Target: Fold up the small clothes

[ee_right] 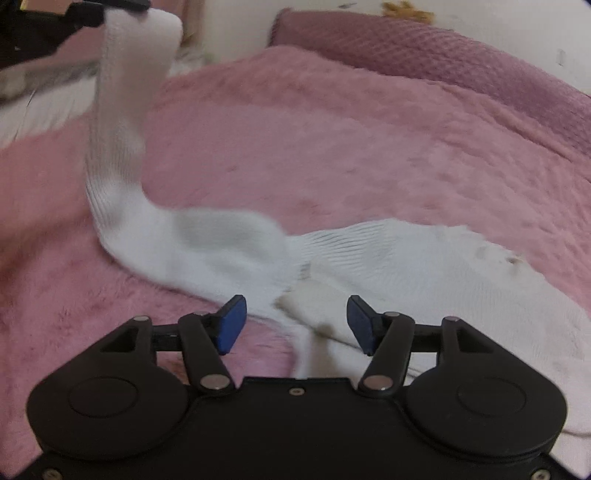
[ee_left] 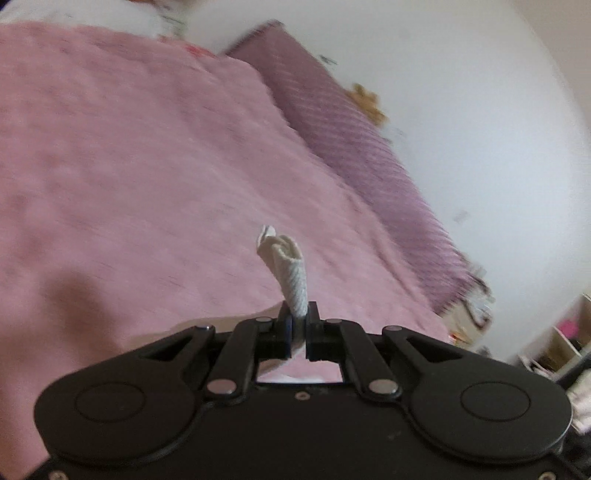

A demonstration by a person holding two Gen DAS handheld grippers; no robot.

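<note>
My left gripper (ee_left: 298, 310) is shut on the ribbed cuff of a white sock (ee_left: 291, 269), which sticks out past its pads. In the right wrist view that same sock (ee_right: 122, 122) hangs from the left gripper (ee_right: 110, 9) at the top left, and its lower part trails on the pink blanket (ee_right: 351, 147). A second white sock (ee_right: 406, 254) lies flat to the right, touching the first. My right gripper (ee_right: 295, 306) is open just above the spot where they meet. White fabric lies below its blue pads (ee_right: 231, 325), and they do not press it.
A purple quilted cushion (ee_right: 443, 48) runs along the bed's far edge against a white wall (ee_left: 461, 92). More white cloth (ee_right: 33, 114) lies at the far left of the bed. Shelves with clutter (ee_left: 569, 332) stand beyond the bed's corner.
</note>
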